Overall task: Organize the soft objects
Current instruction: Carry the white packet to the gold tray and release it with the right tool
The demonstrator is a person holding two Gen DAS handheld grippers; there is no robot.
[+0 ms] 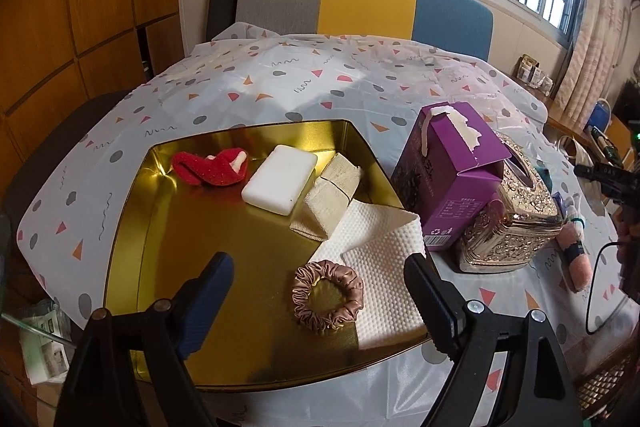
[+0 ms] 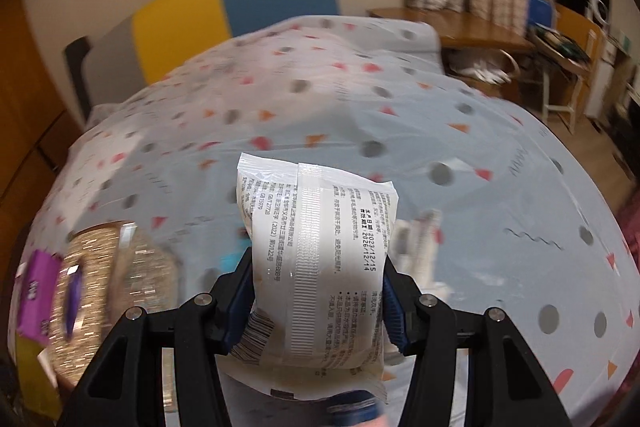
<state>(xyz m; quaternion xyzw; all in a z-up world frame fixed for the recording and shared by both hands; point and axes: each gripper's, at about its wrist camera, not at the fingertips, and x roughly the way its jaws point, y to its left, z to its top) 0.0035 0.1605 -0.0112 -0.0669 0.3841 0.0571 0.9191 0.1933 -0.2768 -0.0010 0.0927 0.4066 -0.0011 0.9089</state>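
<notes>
Right gripper [image 2: 316,303]: you held it clamped on a white sealed packet [image 2: 316,247], above the tablecloth [image 2: 440,131].
Left gripper [image 1: 320,291]: you held it wide, empty, over the gold tray [image 1: 224,227].
Scrunchie [image 1: 327,297]: in that tray, touching the paper towel [image 1: 380,251].

Gold tray [image 1: 132,227] on patterned tablecloth [image 1: 248,83]
</notes>
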